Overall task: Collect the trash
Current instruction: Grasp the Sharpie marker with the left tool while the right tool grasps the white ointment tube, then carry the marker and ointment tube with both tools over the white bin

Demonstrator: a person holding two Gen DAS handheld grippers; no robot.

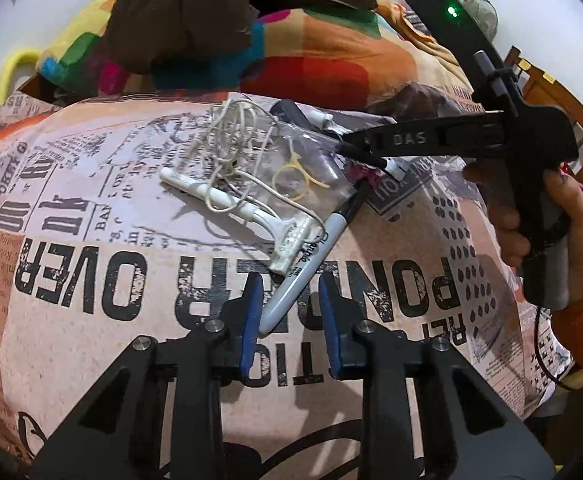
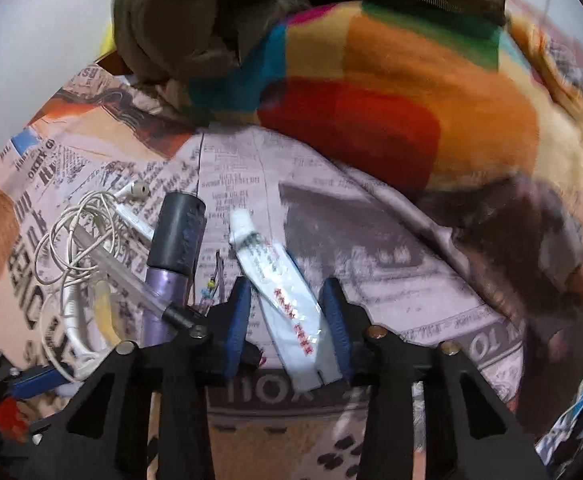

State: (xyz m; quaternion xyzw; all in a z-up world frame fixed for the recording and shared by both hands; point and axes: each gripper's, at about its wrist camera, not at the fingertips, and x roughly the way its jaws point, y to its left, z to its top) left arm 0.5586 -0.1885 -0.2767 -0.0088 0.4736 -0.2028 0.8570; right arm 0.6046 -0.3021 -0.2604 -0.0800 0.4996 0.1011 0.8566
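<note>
Trash: tube (image 2: 287,300) between right gripper (image 2: 289,316) pads, not pinched | left gripper (image 1: 289,312) parted around marker (image 1: 307,256) beside razor (image 1: 235,208) | nothing collected yet

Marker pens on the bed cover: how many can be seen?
1. The grey marker pen lies between the fingers of the left gripper, its black cap pointing to the clear plastic bag. More pens may be hidden under the bag.

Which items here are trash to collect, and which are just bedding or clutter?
Likely trash, my guess:
white tube, between the right gripper fingers
marker, ahead of the left gripper
razor
tangled earphones
rubber band

Just lying about:
newsprint sheet
colourful blanket
brown jacket
</note>
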